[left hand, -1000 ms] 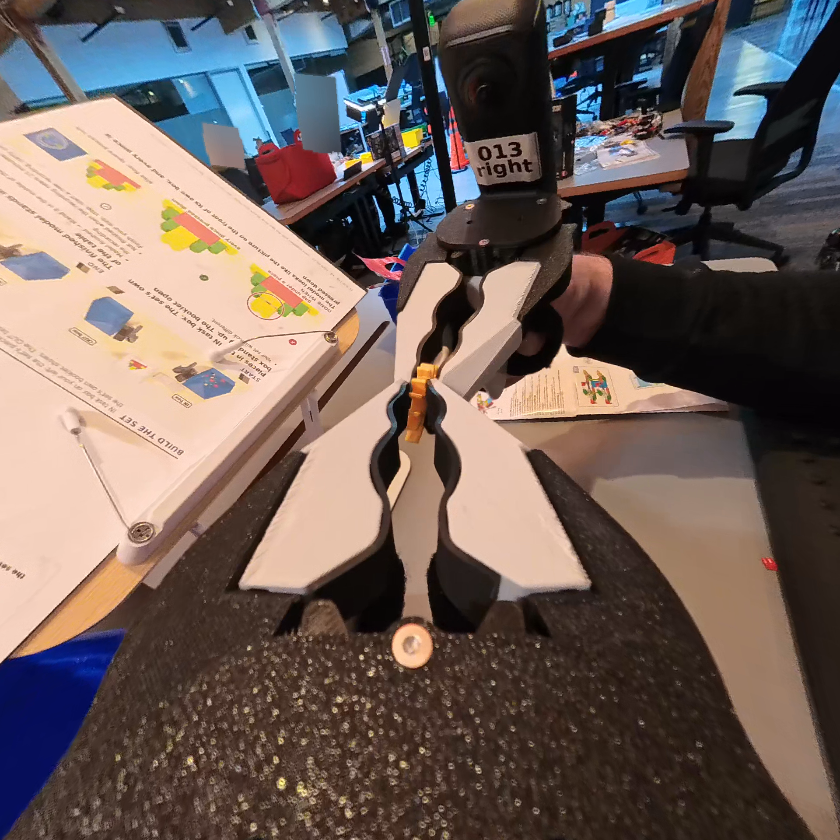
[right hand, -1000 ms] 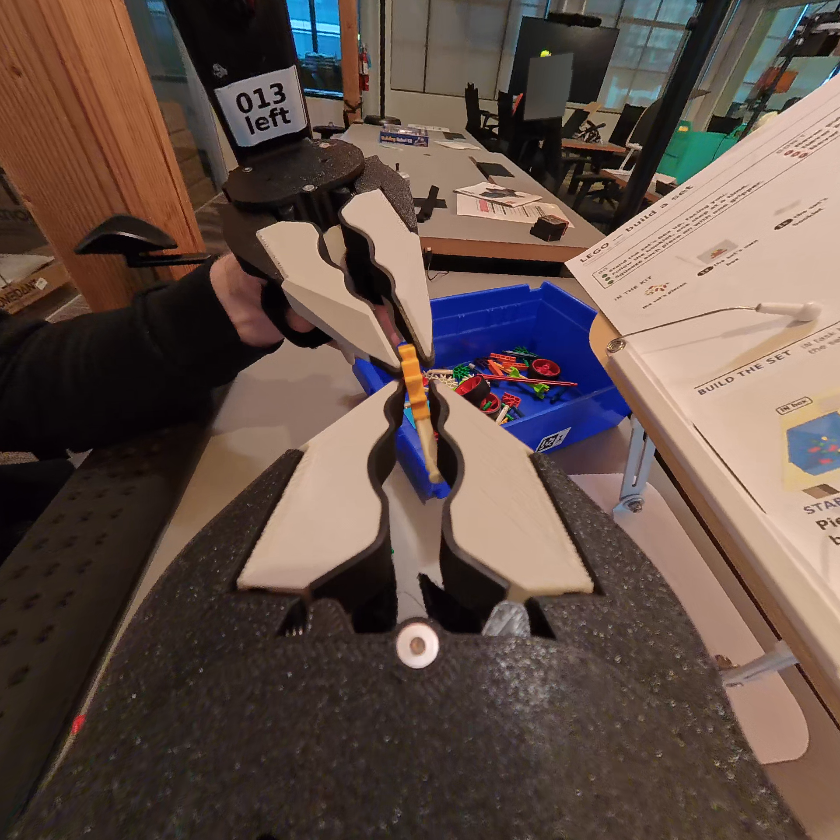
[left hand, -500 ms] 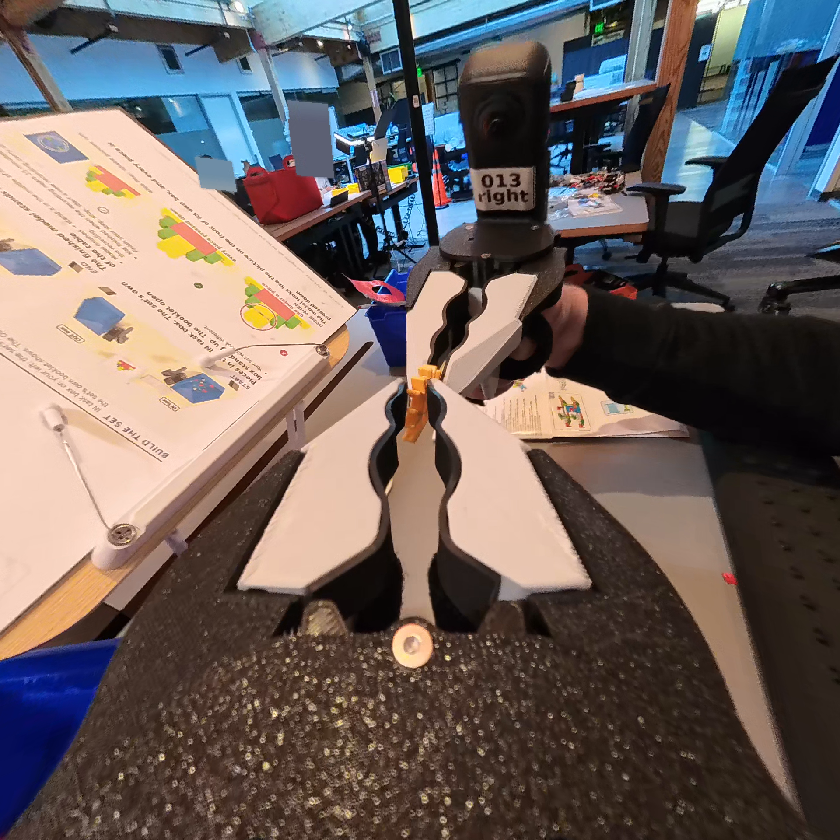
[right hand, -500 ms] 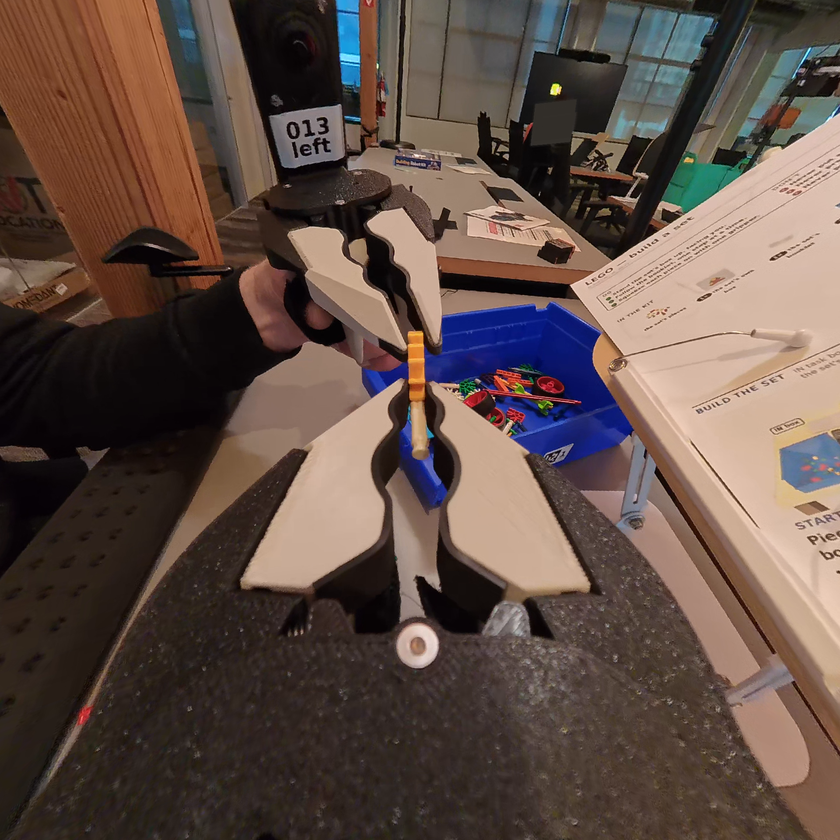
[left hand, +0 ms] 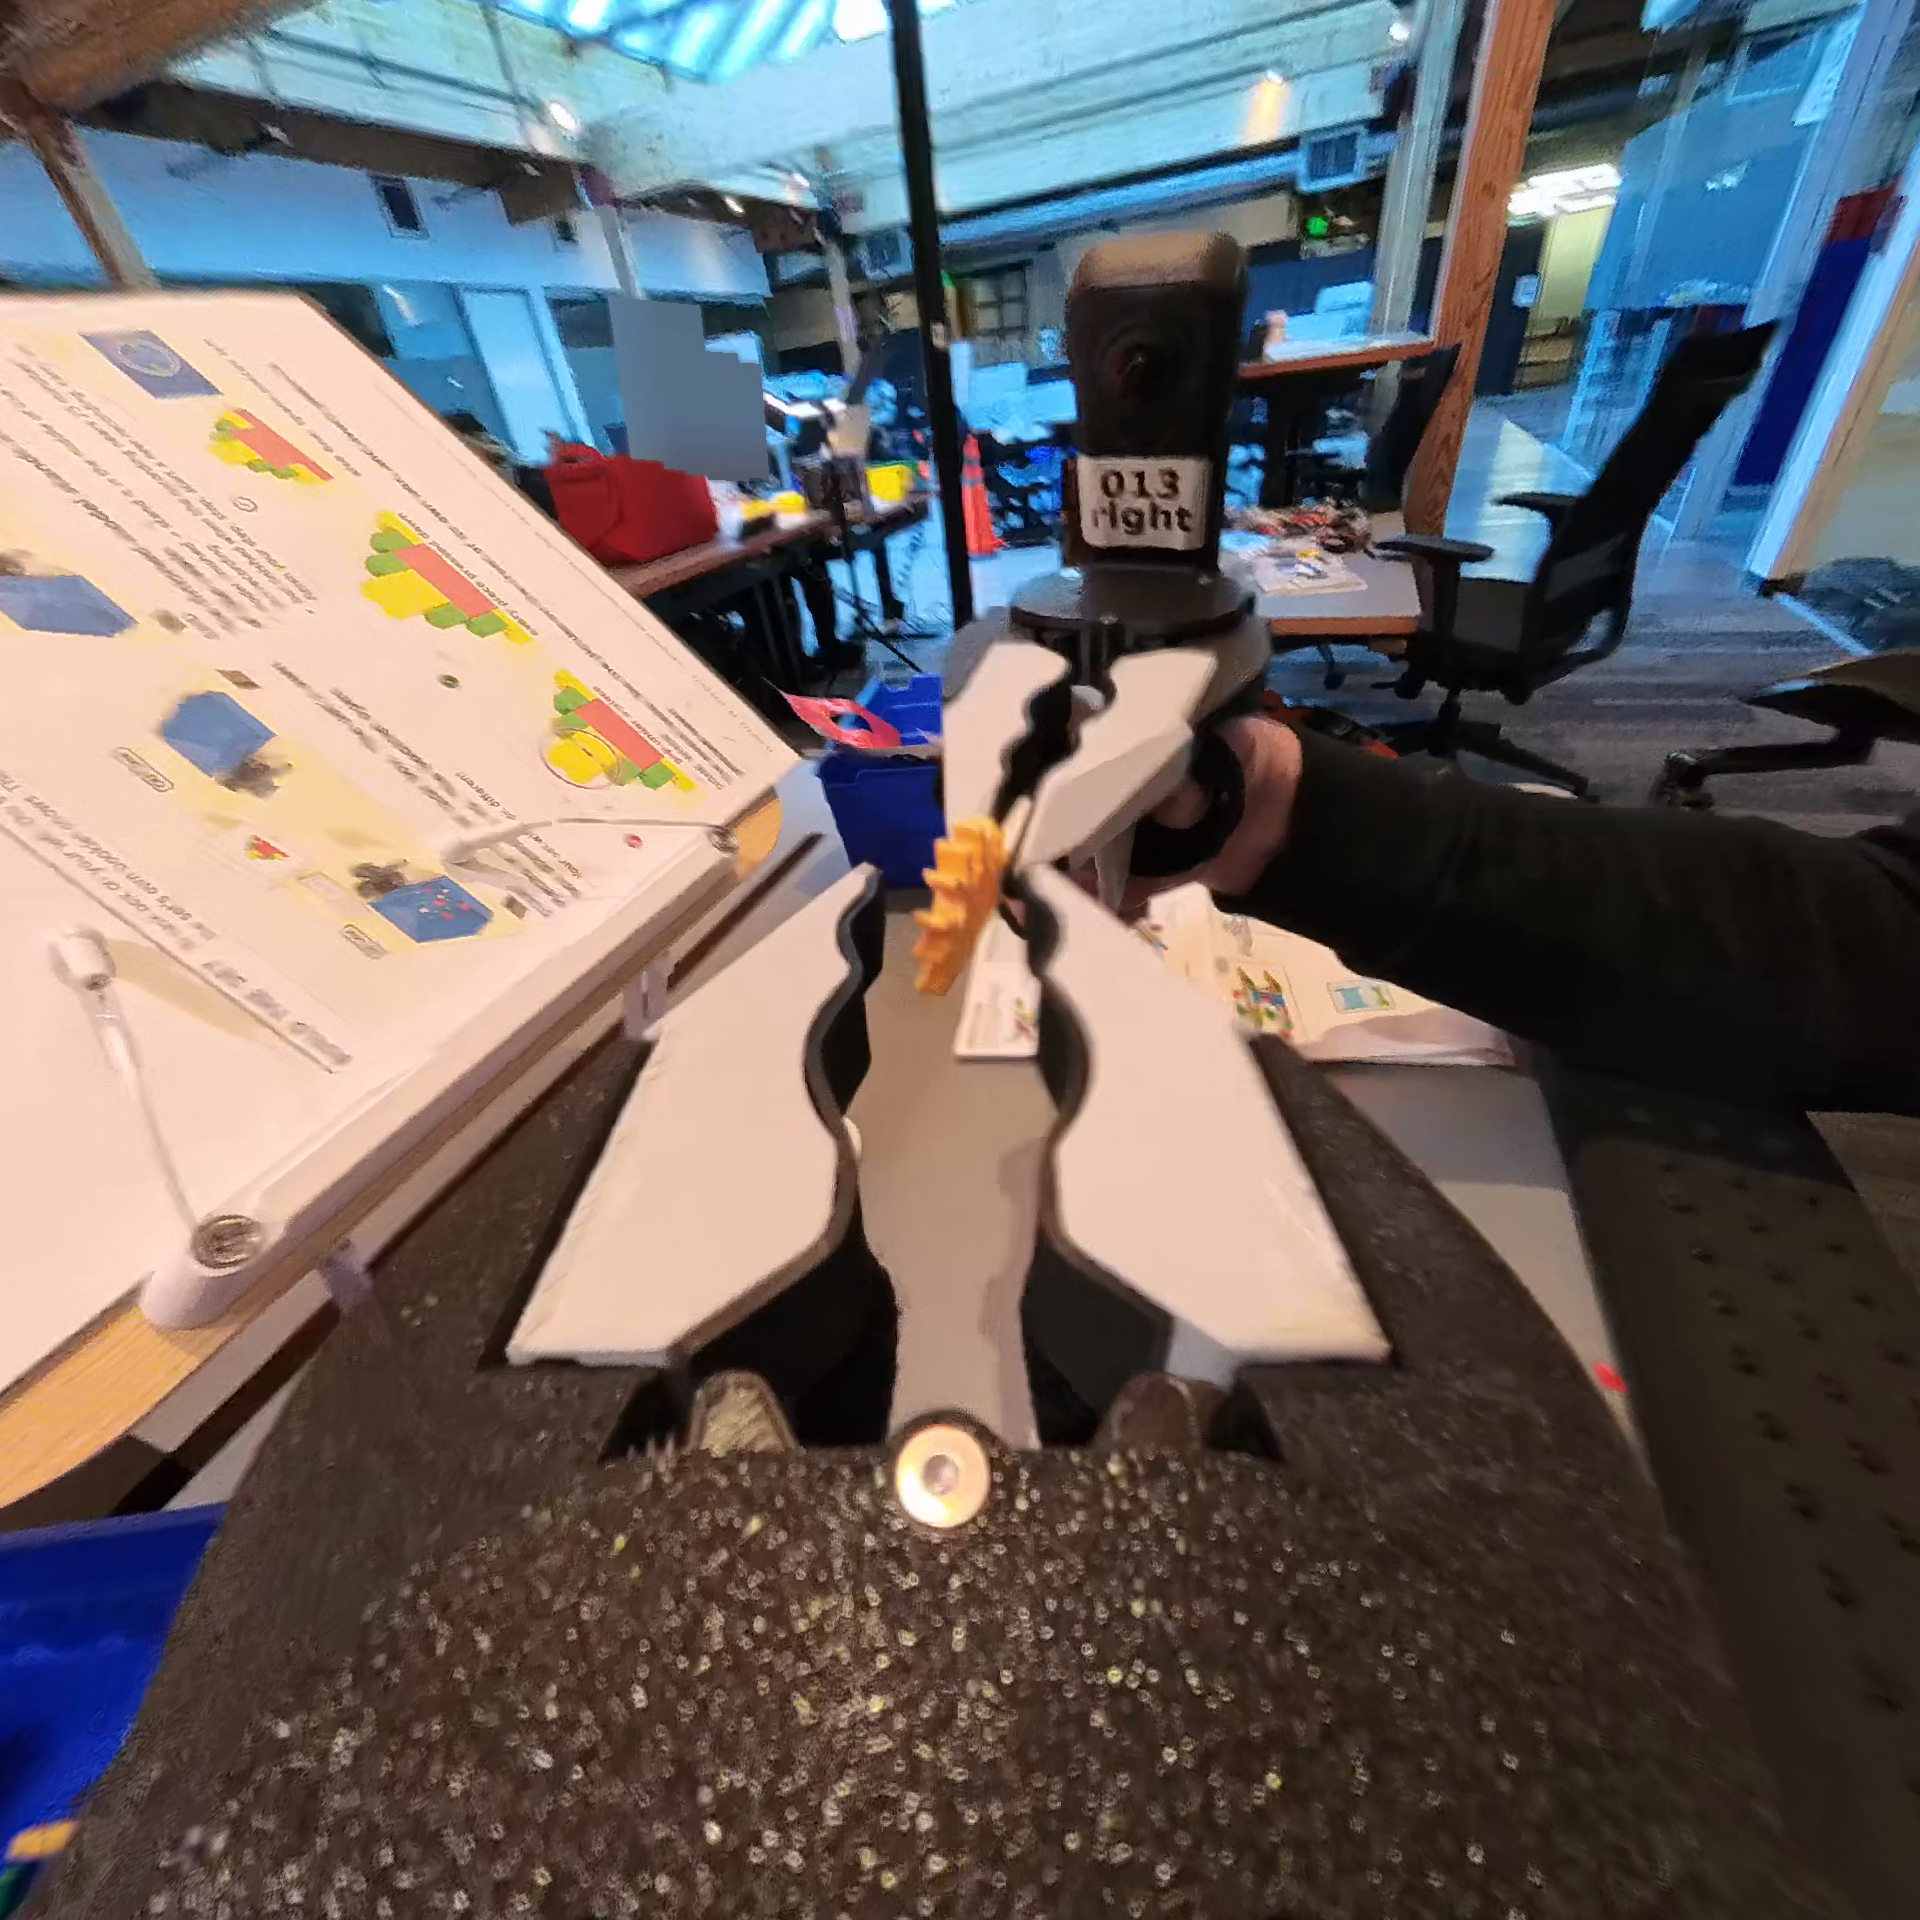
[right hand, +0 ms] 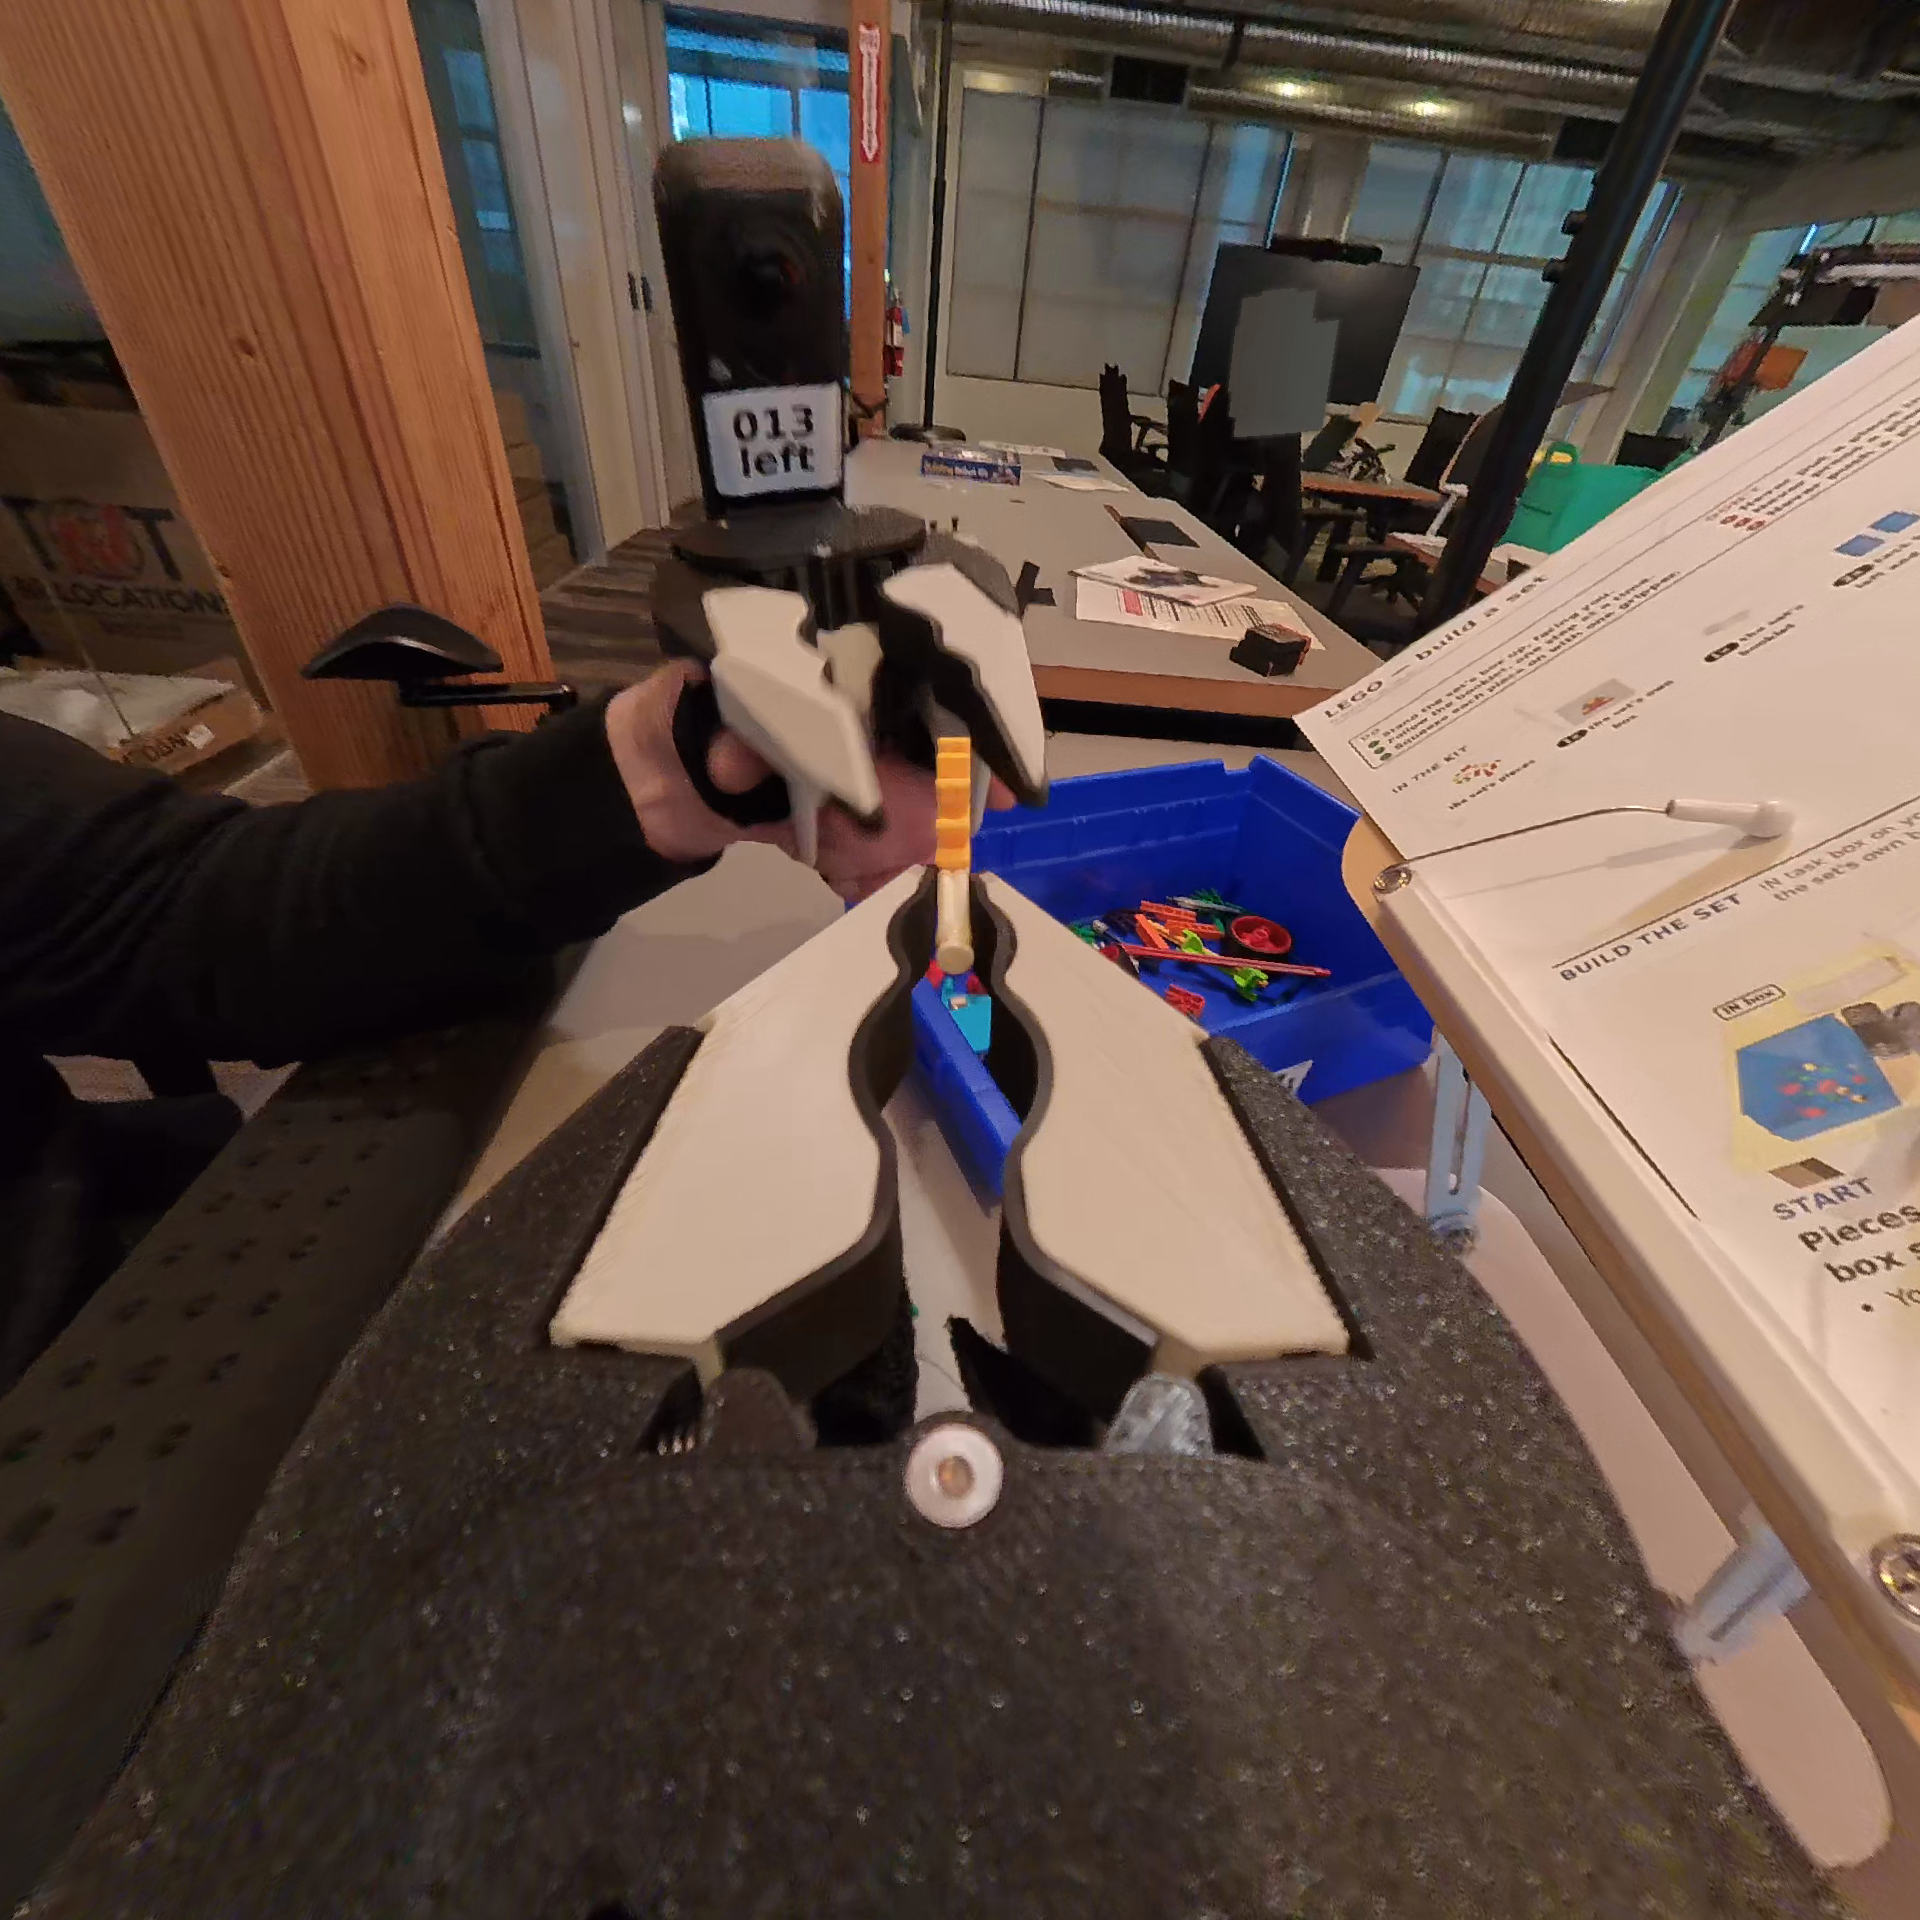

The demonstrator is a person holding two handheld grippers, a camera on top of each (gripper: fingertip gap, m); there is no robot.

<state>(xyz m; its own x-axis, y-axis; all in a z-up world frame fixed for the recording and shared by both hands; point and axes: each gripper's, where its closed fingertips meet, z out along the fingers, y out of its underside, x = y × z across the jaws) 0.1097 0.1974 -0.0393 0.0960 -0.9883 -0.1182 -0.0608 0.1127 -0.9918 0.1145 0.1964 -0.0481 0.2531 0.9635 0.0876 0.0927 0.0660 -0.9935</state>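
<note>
The right gripper (right hand: pixel 951 896) pinches a tan axle (right hand: pixel 954 920) carrying an orange gear (right hand: pixel 953 800), its long axis pointing toward 12 o'clock, where the spread left gripper (right hand: pixel 920 795) stands just beyond, above a blue parts bin (right hand: pixel 1340 1029).

Orange gear (left hand: pixel 958 902) on tan axle (right hand: pixel 953 920)

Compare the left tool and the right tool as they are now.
Left tool stands open, spread wide; right tool is shut. Left tool grips nothing; right tool pinches a tan pin carrying an orange gear, which sits between the left tool's fingers. Both have white fingers, and they face each other tip to tip.
</note>
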